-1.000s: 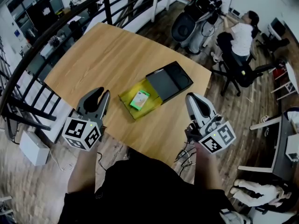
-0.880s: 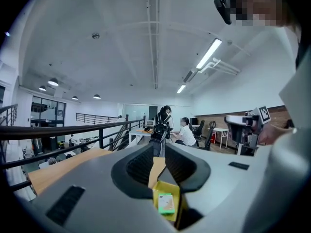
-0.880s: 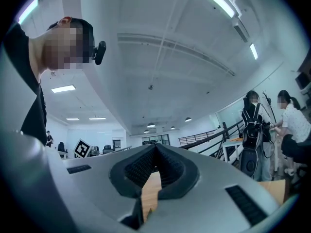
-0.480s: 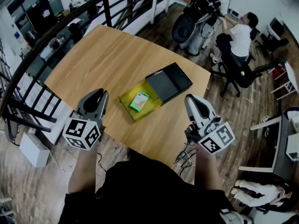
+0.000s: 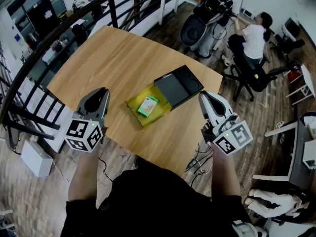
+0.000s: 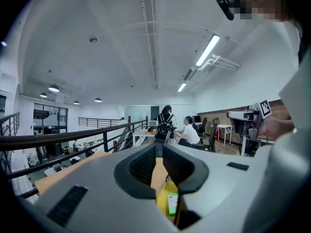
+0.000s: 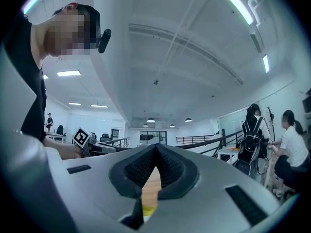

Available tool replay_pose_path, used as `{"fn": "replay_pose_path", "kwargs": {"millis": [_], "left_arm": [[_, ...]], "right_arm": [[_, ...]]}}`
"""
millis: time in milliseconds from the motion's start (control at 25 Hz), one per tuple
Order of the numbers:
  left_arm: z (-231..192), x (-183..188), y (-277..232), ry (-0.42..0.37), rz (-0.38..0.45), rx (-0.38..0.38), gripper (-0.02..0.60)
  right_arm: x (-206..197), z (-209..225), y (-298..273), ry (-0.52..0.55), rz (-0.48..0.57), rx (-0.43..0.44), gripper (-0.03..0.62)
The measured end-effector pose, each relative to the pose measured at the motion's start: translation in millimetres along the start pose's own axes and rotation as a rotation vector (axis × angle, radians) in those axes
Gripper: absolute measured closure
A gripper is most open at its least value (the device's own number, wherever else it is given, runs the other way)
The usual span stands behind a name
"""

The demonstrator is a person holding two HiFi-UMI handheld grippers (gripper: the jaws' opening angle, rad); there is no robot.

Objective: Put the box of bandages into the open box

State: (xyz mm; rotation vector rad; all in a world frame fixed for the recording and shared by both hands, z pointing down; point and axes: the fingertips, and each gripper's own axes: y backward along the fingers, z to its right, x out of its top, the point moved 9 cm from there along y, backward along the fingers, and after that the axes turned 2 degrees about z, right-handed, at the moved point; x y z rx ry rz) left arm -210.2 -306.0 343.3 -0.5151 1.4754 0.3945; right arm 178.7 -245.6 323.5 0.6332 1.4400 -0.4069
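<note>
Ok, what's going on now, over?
Left gripper just closed, empty; right gripper shut, empty. Bandage box already lying in yellow open box. Nothing in the way.

Head cam steep down, L claw [image 5: 101, 91], R claw [image 5: 204, 96] cams level, share table [image 5: 118, 53]

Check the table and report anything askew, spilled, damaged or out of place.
Nothing stands out. The bandage box lies flat inside the yellow open box, the black cover sits right beside it on the wooden table, and nothing is spilled or visibly damaged.
</note>
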Motion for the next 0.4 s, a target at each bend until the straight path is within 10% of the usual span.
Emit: {"fn": "replay_pose_path", "kwargs": {"millis": [400], "left_arm": [[-3.5, 1.9, 0.4, 0.079, 0.059, 0.035, 0.532]], "right_arm": [[-4.1, -2.6, -6.7, -0.082, 0.058, -0.016, 0.559]]}}
